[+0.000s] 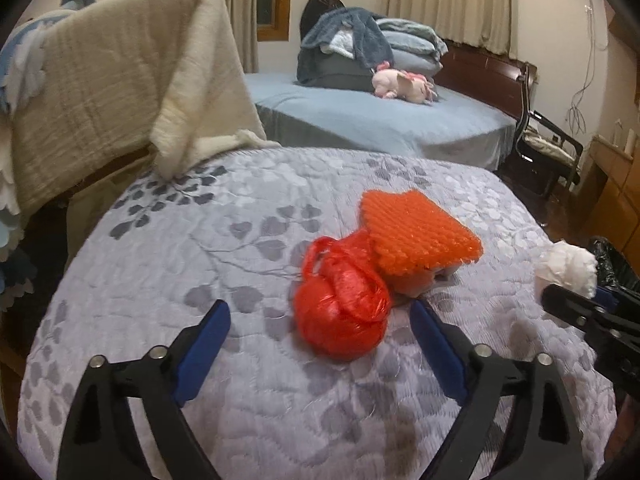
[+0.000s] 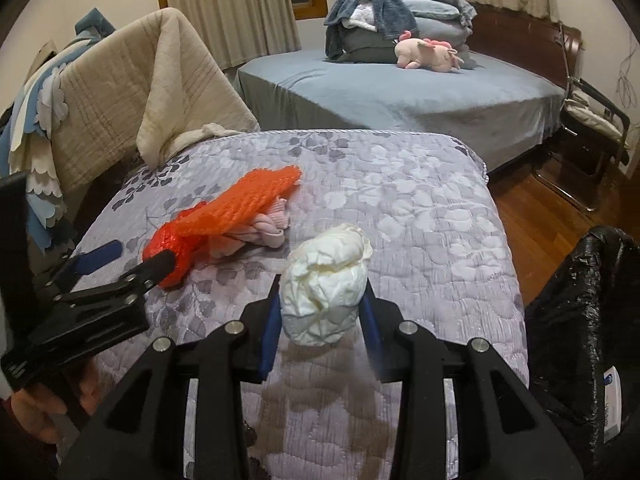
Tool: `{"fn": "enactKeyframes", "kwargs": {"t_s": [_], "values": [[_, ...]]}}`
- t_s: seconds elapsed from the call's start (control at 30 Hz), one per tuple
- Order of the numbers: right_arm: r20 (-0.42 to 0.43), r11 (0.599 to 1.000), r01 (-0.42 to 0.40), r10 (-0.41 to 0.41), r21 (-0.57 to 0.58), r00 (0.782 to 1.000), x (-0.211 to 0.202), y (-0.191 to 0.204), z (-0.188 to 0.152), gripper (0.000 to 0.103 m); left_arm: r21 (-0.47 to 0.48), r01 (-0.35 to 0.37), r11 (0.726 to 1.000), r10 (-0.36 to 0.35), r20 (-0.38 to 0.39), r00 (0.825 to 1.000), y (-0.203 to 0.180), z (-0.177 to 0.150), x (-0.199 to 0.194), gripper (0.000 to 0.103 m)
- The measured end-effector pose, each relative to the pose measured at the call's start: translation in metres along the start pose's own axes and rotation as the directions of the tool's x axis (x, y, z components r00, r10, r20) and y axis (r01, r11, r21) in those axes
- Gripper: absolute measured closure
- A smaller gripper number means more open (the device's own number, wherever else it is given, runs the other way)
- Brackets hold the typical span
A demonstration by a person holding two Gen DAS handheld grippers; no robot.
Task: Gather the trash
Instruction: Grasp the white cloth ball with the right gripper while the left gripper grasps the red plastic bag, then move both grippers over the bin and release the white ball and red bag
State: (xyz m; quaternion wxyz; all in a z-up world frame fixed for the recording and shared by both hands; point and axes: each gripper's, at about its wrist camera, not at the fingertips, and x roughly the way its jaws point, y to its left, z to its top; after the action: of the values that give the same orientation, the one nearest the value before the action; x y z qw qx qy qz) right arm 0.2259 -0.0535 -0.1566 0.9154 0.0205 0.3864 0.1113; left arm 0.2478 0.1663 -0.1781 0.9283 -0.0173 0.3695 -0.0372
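A knotted red plastic bag [image 1: 340, 312] lies on the quilted grey floral cover [image 1: 200, 264], touching an orange bubble-wrap sheet [image 1: 416, 228] that covers pink cloth [image 2: 264, 232]. My left gripper [image 1: 320, 320] is open, its blue-padded jaws either side of the red bag, just short of it. My right gripper [image 2: 322, 296] is shut on a crumpled white paper wad [image 2: 324, 284] and holds it above the cover; the wad also shows at the right of the left wrist view [image 1: 568, 266]. The red bag [image 2: 172, 252] and the left gripper [image 2: 132, 264] show at the left of the right wrist view.
A bin lined with a black bag [image 2: 580, 320] stands at the right, beside the cover's edge. A chair draped in a beige blanket [image 1: 120, 92] stands at the left. A blue bed [image 2: 400, 88] with piled bedding and a pink plush toy [image 2: 428, 52] is behind. Wooden floor [image 2: 532, 216] lies at the right.
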Motion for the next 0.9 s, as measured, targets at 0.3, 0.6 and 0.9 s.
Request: {"fn": "enactKeyframes", "kwargs": {"t_s": [0.3,0.6,0.9], "values": [[0.009,1.0,-0.002,0.002,0.014,1.0,-0.006,-0.007,-0.001,0.068,-0.026,0.046,0.999,-0.048,-0.074,0.996,-0.002,0.002,0.018,0.057],[0.026,1.0,-0.019,0.019,0.008,0.999,-0.021,-0.003,-0.001,0.068,-0.036,-0.009,0.999,0.008,-0.03,1.0,0.006,-0.01,-0.031,0.058],[0.065,0.999,-0.041,0.042,-0.025,0.997,-0.052,0.011,0.0,0.068,-0.069,-0.044,0.997,0.045,0.01,0.999,0.012,-0.012,-0.071,0.058]]}}
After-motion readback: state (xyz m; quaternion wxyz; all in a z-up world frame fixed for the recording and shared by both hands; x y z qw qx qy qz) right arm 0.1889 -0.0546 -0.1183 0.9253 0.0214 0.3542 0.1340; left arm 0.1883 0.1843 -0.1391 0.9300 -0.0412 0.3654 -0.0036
